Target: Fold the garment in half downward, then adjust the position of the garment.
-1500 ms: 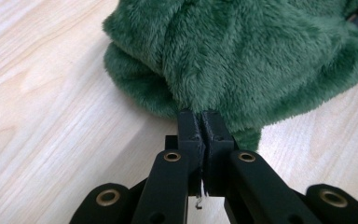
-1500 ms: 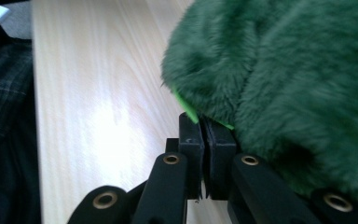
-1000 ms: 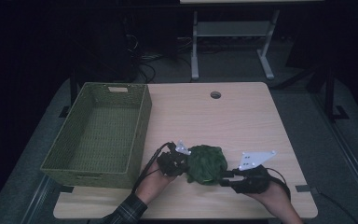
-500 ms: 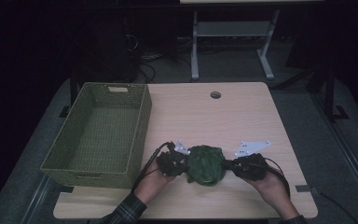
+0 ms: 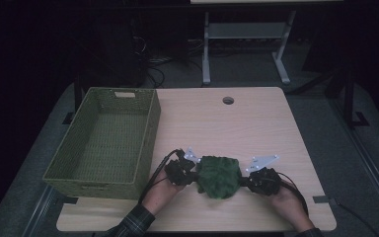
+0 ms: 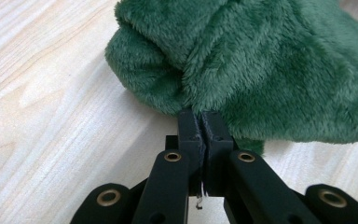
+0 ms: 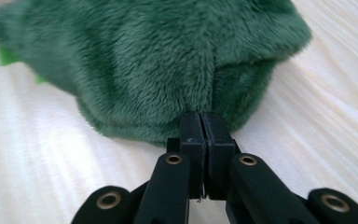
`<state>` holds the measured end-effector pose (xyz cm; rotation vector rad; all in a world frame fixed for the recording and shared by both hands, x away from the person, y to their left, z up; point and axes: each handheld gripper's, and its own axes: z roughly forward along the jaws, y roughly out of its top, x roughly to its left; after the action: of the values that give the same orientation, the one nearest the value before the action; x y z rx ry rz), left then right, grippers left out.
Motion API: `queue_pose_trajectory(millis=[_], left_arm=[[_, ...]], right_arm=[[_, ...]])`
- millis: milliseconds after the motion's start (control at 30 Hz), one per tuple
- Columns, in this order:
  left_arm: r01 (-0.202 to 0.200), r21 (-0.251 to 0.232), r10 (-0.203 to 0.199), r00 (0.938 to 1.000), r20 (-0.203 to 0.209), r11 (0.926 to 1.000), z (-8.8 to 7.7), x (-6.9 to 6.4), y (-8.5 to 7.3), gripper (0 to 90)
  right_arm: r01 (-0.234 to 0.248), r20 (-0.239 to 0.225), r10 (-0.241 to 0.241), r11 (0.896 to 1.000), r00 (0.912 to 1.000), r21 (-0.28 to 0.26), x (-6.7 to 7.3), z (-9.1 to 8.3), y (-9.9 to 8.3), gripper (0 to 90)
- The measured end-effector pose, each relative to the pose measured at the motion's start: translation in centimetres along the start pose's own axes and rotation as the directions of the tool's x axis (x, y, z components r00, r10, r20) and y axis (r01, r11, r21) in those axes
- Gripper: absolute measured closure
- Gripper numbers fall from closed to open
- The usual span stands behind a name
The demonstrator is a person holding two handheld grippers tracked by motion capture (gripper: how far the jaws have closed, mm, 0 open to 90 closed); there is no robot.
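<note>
**Now both grippers pinch the green plush cloth**

Now your left gripper has its jaws pressed tight together on a fold of the dark green, fuzzy plush cloth, at the cloth's left edge. In the left gripper view the two black pads meet with a pinch of the fleece caught between them, and the fabric puckers right where they bite.

Your right gripper grips the opposite, right edge of the same cloth. Its jaws have just been closing, and in the right gripper view they stand together at the hem of the bunched plush, with a crease of the fleece running down into the seam between the pads.

The cloth lies as a crumpled mound on the light wooden table, between your two grippers and touching both. It sits just to the right of the green woven rectangular basket, near that basket's front right corner but apart from its wall. Relative to the basket, your left hand rests just off the front corner, and your right hand lies farther right, beyond the cloth. The round cable hole in the tabletop lies right of the basket's far end, well apart from the cloth.
</note>
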<state>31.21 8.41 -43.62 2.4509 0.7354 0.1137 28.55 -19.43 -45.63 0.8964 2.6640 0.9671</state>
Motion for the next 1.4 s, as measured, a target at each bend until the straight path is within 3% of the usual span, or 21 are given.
queue_pose_trajectory(millis=[133,233,300,500,633,867,1033,1200,1400], left_arm=[[-0.001,0.004,0.001,0.9999,0.012,1.0000,0.1,0.0,0.0,88.5],[0.009,0.002,-0.009,0.9993,0.036,1.0000,0.0,0.0,-0.1,88.4],[0.013,0.001,-0.013,0.9985,0.053,0.9999,0.0,-0.2,-0.1,88.2],[0.008,-0.007,-0.007,0.9979,0.064,0.9999,0.0,-0.4,-0.2,87.6],[0.002,-0.018,-0.001,0.9978,0.067,0.9998,0.1,-0.4,-0.2,86.0],[-0.002,-0.042,0.005,0.9979,0.065,0.9991,-0.4,-0.4,-0.3,77.7],[-0.011,-0.066,0.015,0.9983,0.057,0.9978,-1.0,-0.7,-0.3,64.8],[-0.012,-0.074,0.015,0.9987,0.049,0.9972,-1.4,-1.0,-0.4,49.7],[-0.029,-0.149,0.034,0.9990,0.028,0.9885,-3.1,-1.3,0.2,35.7]], right_arm=[[-0.030,0.020,0.031,0.999,0.9993,-0.017,-1.0,0.3,-0.4,88.5],[-0.053,0.061,0.054,0.998,0.9966,-0.027,-1.8,0.7,-0.4,88.6],[-0.061,0.057,0.064,0.997,0.9963,-0.041,-2.0,0.9,-0.3,88.6],[-0.053,0.090,0.058,0.996,0.9942,-0.066,-2.4,1.1,0.1,88.6],[-0.063,0.068,0.069,0.994,0.9953,-0.086,-2.5,1.2,0.1,85.9],[-0.122,0.068,0.132,0.983,0.9889,-0.134,-3.2,0.2,-0.3,58.5],[-0.154,0.090,0.170,0.975,0.9814,-0.159,-3.7,-0.6,-0.8,44.7],[-0.182,0.123,0.207,0.965,0.9705,-0.191,-4.5,-1.7,-1.7,33.0],[-0.217,0.175,0.252,0.956,0.9518,-0.198,-5.5,-2.2,-3.3,16.7]])
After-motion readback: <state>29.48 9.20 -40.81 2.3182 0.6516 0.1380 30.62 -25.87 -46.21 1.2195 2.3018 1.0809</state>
